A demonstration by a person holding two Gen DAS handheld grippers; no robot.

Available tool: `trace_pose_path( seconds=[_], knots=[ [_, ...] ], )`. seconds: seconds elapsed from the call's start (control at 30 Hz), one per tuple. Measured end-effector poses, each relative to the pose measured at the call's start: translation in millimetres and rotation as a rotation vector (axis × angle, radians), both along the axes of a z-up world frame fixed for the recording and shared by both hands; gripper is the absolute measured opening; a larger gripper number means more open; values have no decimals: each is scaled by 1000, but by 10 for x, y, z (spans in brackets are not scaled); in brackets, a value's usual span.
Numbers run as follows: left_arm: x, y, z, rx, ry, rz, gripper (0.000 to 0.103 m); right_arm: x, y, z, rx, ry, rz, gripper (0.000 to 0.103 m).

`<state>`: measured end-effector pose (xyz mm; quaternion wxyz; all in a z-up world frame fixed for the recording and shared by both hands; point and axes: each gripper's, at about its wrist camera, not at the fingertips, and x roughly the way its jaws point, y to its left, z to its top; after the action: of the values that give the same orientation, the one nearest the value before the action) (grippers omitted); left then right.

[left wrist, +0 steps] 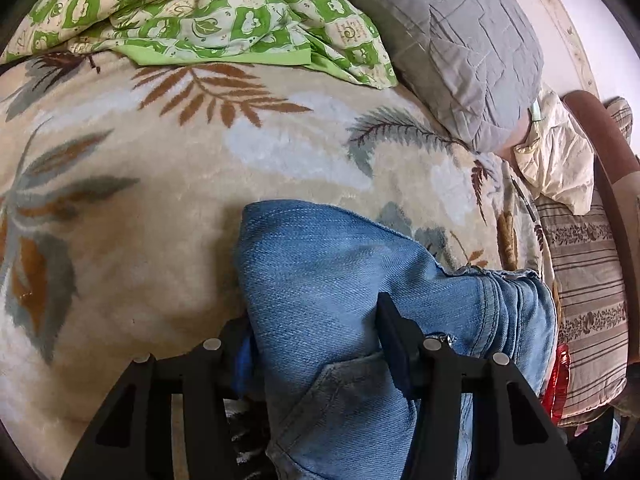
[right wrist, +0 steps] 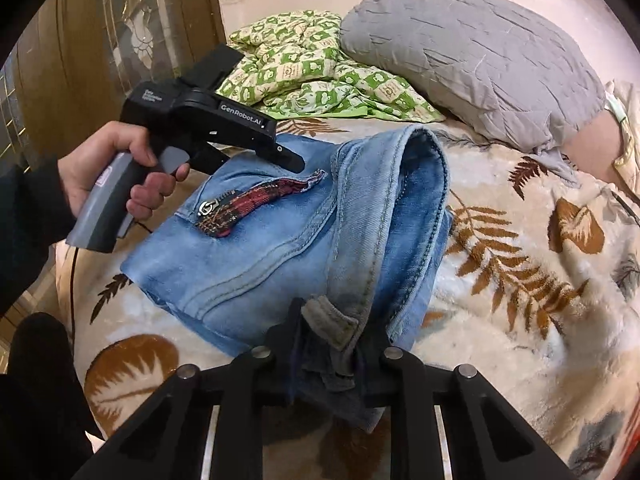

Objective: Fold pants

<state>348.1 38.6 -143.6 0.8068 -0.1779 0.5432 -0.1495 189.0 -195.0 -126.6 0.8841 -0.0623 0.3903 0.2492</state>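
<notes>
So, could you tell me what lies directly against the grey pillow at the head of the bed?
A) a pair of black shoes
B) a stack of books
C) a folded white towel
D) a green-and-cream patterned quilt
D: the green-and-cream quilt lies bunched right beside the grey pillow on the leaf-patterned blanket, beyond the jeans.

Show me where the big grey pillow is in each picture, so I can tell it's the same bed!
Left wrist view: the grey pillow lies at the top right, on the far side of the jeans.
Right wrist view: the grey pillow lies at the top right, behind the jeans.
Shared landmark: the green checked quilt sits just left of the pillow in both pictures.
</notes>
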Motion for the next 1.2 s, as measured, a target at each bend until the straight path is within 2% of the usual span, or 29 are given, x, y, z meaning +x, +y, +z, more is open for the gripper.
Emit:
trace_pose_path(
  seconds=[0.2, 0.23, 0.27, 0.3, 0.33, 0.37, 0.4, 0.43, 0.5, 0.6, 0.8, 0.87, 1.0, 1.1, 1.2],
  knots=[
    [-13, -17, 7, 18, -2, 10, 64, 5, -6, 7, 14, 8, -15, 23],
    [-26, -20, 16, 23, -9, 15, 66, 22, -14, 12, 20, 7, -19, 26],
    [-43, -28, 28, 34, -19, 17, 73, 23, -27, 15, 33, 7, -25, 31],
    [-59, -35, 38, 56, -28, 23, 88, 23, -40, 15, 35, 9, -38, 47],
    [-91, -46, 48, 94, -35, 37, 96, 22, -60, 12, 46, 19, -45, 61],
    [-128, -45, 50, 128, -31, 59, 103, 22, -76, 14, 67, 37, -45, 67],
    [-149, -36, 51, 133, -30, 70, 103, 18, -84, 27, 86, 51, -45, 80],
    [-187, -5, 61, 121, -30, 84, 103, 13, -69, 41, 88, 62, -36, 101],
    [-274, 71, 113, 80, -39, 114, 103, -9, -13, 59, 31, 82, -60, 103],
    [-439, 129, 265, 75, -76, 133, 103, -99, -29, 131, 44, 78, -82, 103],
    [-1178, 44, 980, 197, -331, 131, 103, -338, -167, 603, 98, 21, -202, 103],
    [-1445, 18, 1185, 224, -395, 138, 103, -469, -233, 808, 84, -11, -271, 103],
    [-2094, -99, 1576, 335, -551, 162, 103, -810, -324, 1205, 22, -98, -416, 103],
    [-2413, -159, 1664, 376, -602, 174, 103, -1063, -347, 1416, -28, -184, -487, 103],
    [-2688, -231, 1616, 424, -621, 172, 103, -1300, -347, 1509, -52, -225, -524, 103]
  ],
)
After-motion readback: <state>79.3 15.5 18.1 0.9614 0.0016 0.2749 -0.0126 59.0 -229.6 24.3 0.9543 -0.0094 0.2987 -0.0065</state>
